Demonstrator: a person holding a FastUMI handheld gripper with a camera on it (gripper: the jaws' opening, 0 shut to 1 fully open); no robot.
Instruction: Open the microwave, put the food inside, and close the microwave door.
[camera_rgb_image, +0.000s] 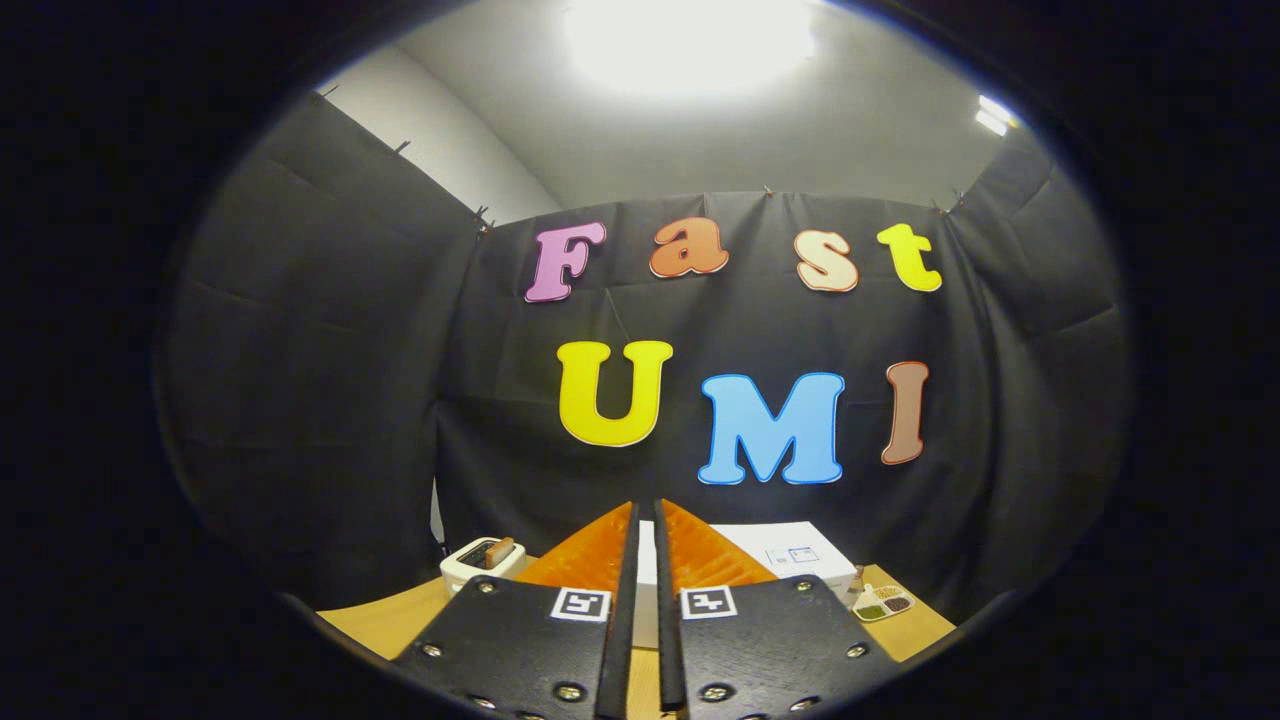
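- Hand-held gripper (645, 525) clenched, grasping nothing, raised above the tabletop (380, 620).
- Microwave (790, 555) beyond the fingers, door seemingly unopened; food tray (882, 604) beside it.
- Lower, spread fingers, approach door edge squarely.

The gripper view rides just behind the nearly closed gripper (645, 520), held high and tilted upward, facing the booth's back wall, with the wooden table (375, 618), white microwave (790, 550) and toaster (480, 562) low, close beyond the fingertips.
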